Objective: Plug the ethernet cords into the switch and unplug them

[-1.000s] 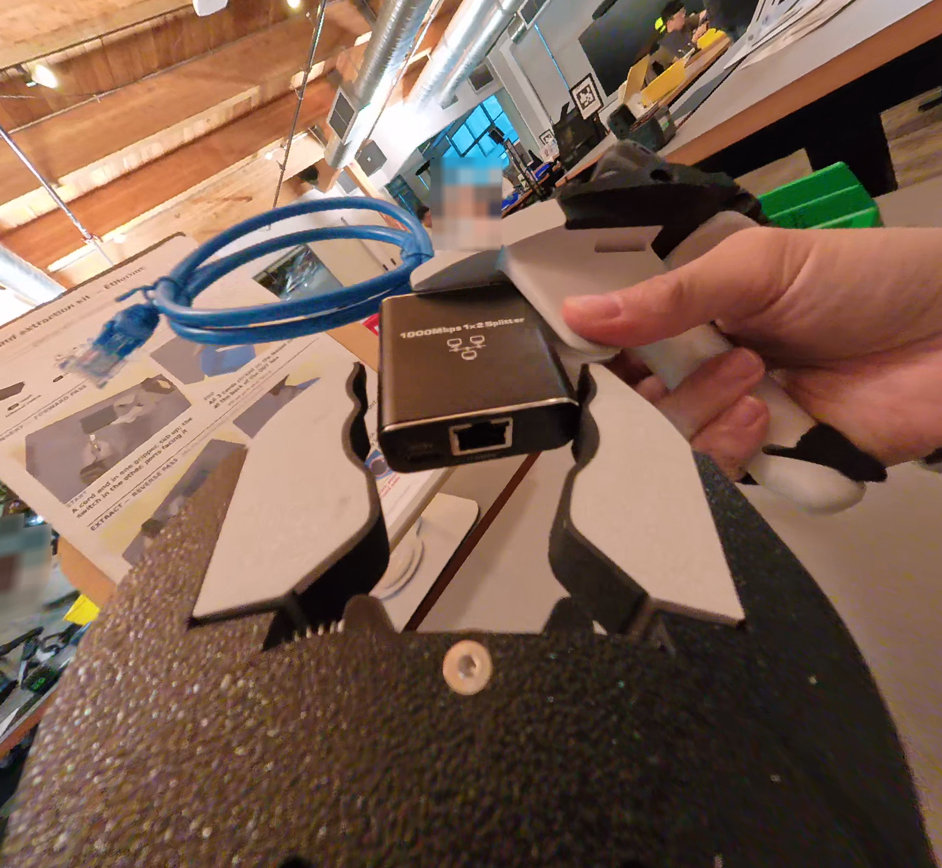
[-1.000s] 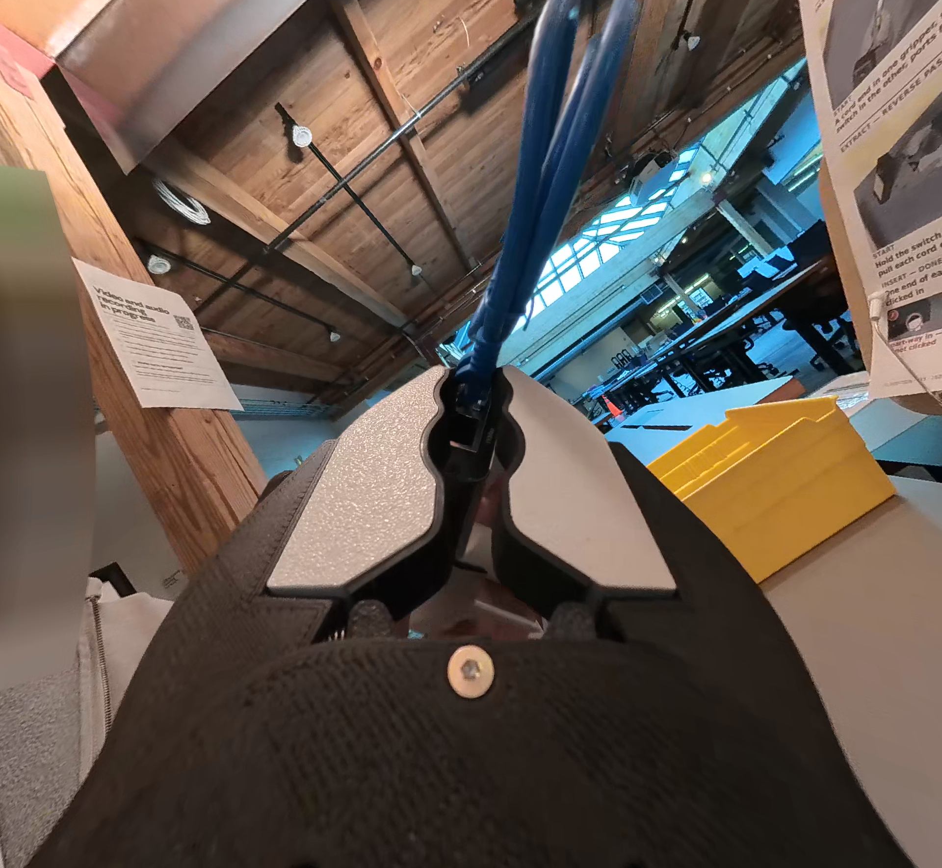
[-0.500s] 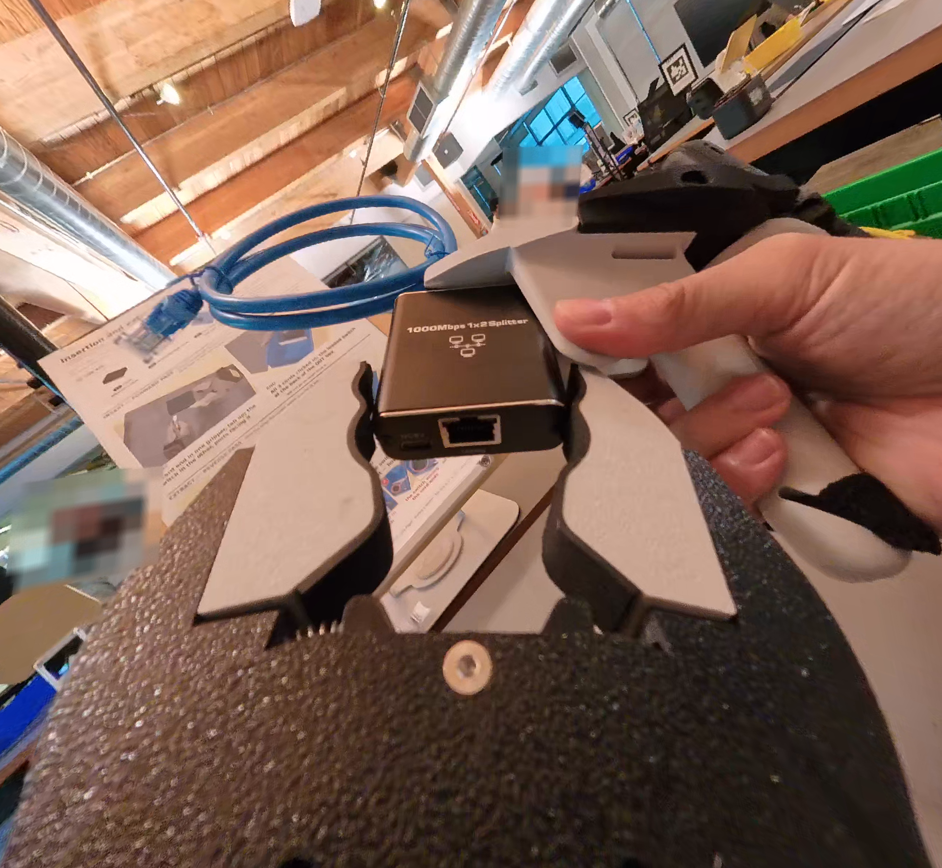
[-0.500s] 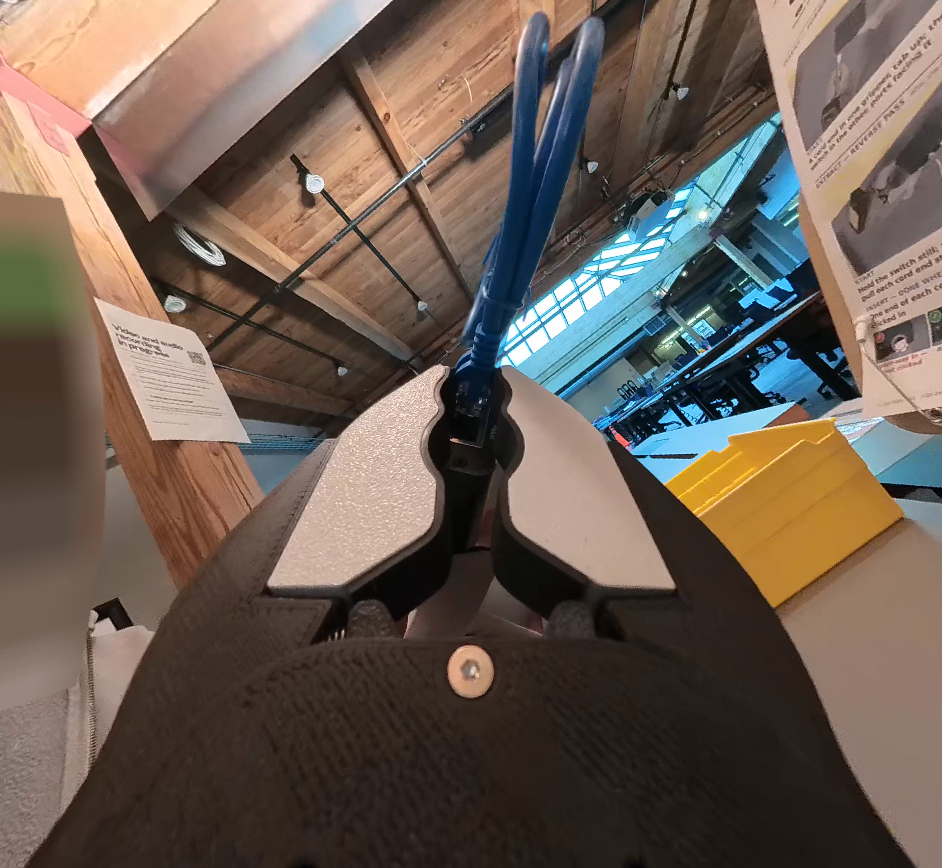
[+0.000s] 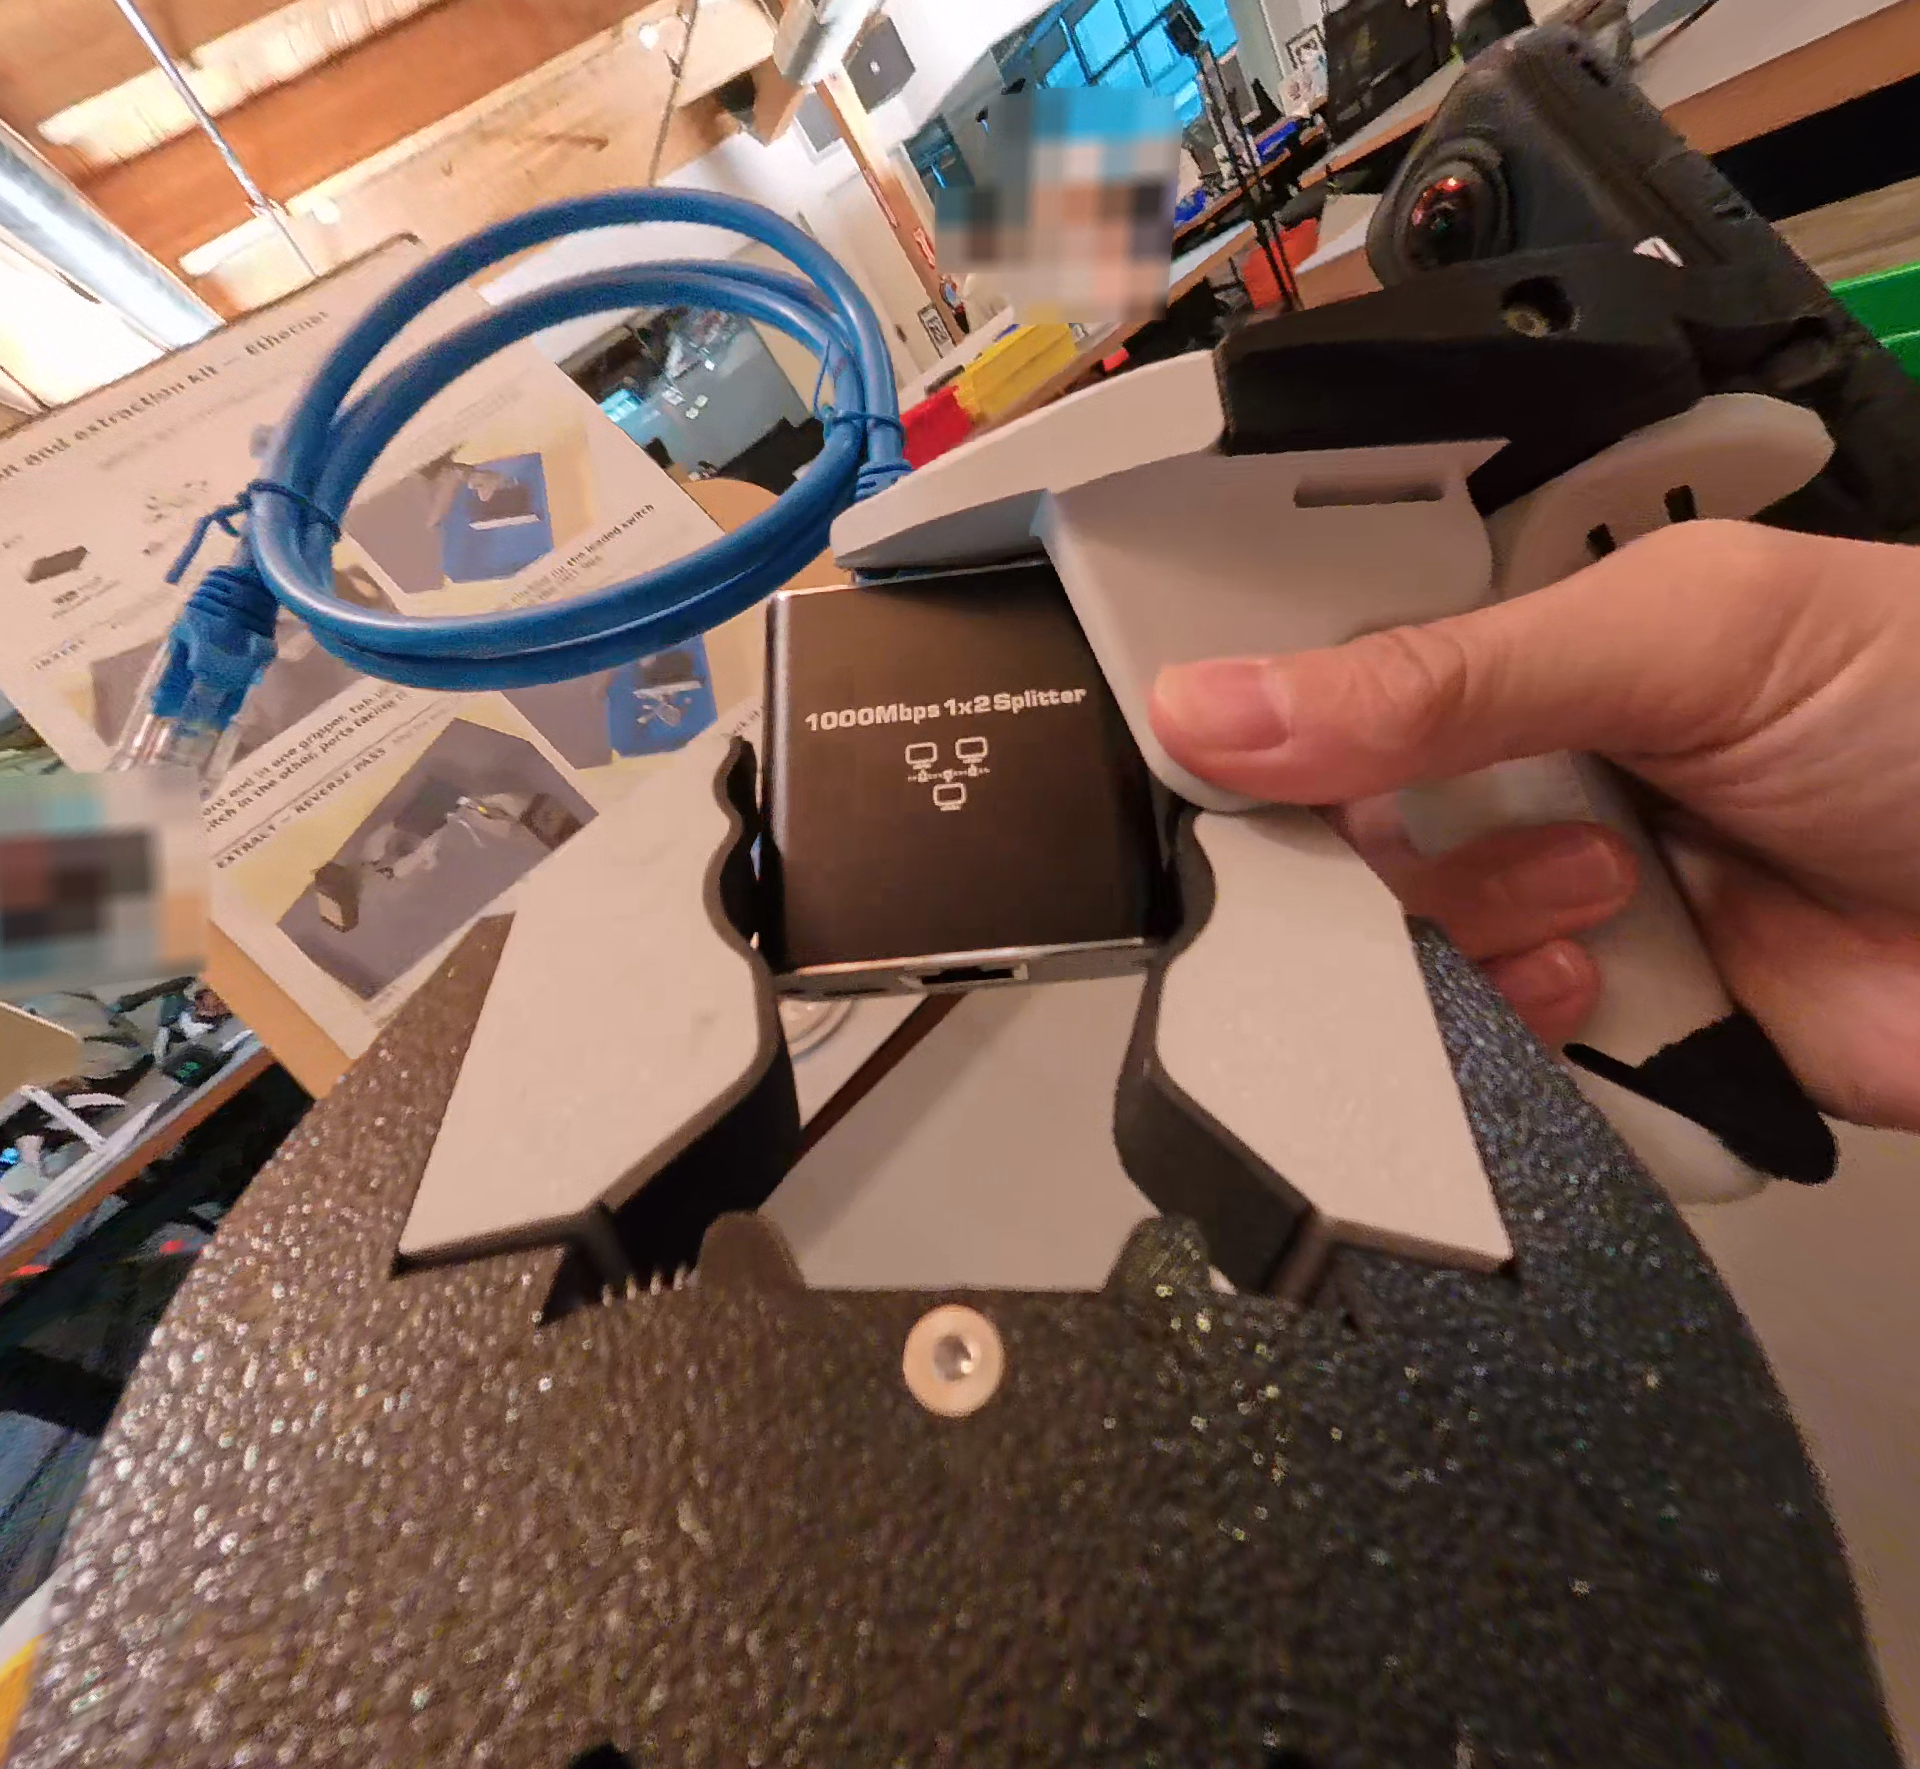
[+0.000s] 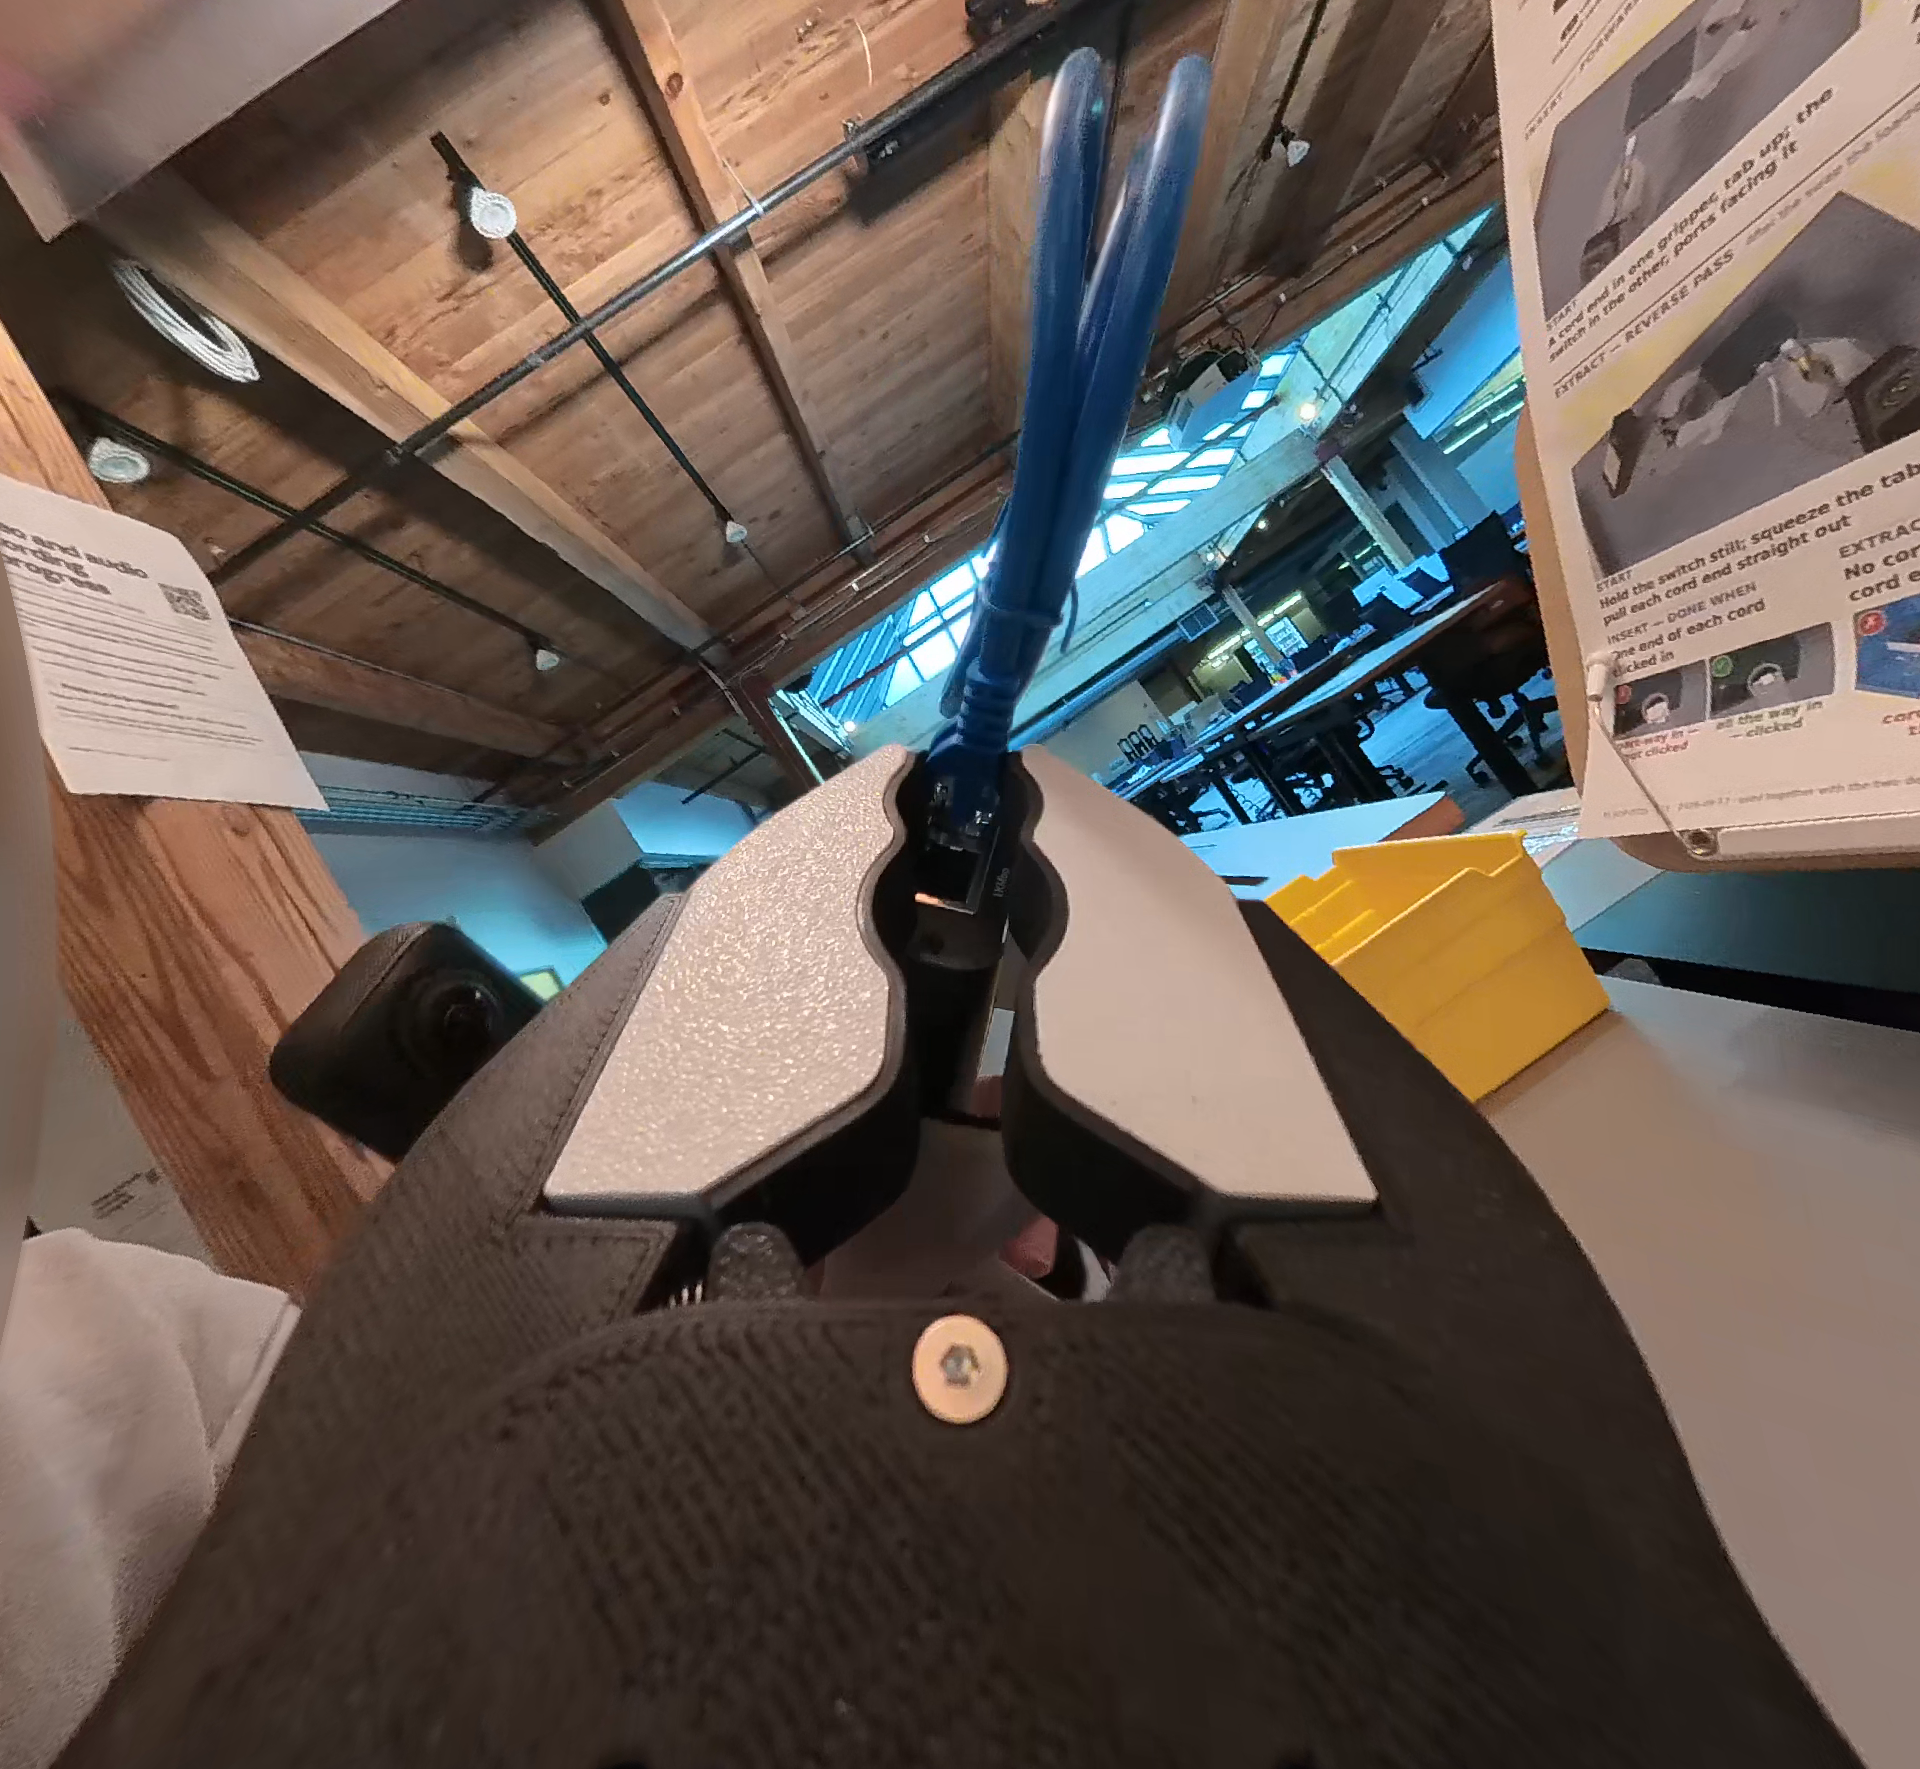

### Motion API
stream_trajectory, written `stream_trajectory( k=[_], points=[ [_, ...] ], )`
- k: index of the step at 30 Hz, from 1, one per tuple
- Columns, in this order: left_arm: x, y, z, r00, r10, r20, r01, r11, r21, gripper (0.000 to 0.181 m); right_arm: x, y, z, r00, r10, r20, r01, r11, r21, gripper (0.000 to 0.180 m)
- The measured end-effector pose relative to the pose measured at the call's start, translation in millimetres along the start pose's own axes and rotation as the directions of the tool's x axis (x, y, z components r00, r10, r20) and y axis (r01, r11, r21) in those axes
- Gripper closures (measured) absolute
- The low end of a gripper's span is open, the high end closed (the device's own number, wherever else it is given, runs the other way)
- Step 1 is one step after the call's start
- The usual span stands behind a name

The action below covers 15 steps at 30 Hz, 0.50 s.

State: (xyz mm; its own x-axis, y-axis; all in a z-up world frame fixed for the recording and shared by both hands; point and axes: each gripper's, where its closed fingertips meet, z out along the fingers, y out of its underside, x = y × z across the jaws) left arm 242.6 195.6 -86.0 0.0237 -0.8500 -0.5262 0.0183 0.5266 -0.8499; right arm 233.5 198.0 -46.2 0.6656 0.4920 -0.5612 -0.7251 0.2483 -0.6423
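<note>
My left gripper is shut on the sides of a black switch box and holds it in the air, one port facing me at its near edge. My right gripper, held by a hand, is shut on one plug of a coiled blue ethernet cord. In the left wrist view its grey fingers sit at the switch's far end, and the cord loops out to the left, its free plug dangling. The plug meets the black switch; whether it is seated is hidden.
A printed instruction board stands behind the cord and shows at the right of the right wrist view. A yellow bin sits on the grey tabletop. A wooden post stands at left, a green bin at far right. The tips of both grippers are at nearly the same place.
The left gripper has tilted, so the switch's top now faces me and its near port is almost edge-on. The cord coil has swung with the motion. Both grips are unchanged.
</note>
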Motion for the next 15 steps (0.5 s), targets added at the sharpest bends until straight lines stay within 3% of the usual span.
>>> stream_trajectory(
  k=[4,9,15],
  points=[
    [1,10,-1,0.996,-0.024,-0.085,0.018,0.997,-0.072,0.107,4,5,1,0.994,-0.094,-0.052,0.090,0.993,-0.081,0.165],
    [-1,34,-5,0.992,-0.008,-0.127,-0.025,0.965,-0.259,0.106,0,18,6,0.924,-0.369,-0.096,0.338,0.909,-0.244,0.165],
    [4,39,1,0.990,0.012,-0.137,-0.043,0.973,-0.226,0.101,0,27,8,0.891,-0.445,-0.088,0.401,0.864,-0.304,0.165]
  ],
)
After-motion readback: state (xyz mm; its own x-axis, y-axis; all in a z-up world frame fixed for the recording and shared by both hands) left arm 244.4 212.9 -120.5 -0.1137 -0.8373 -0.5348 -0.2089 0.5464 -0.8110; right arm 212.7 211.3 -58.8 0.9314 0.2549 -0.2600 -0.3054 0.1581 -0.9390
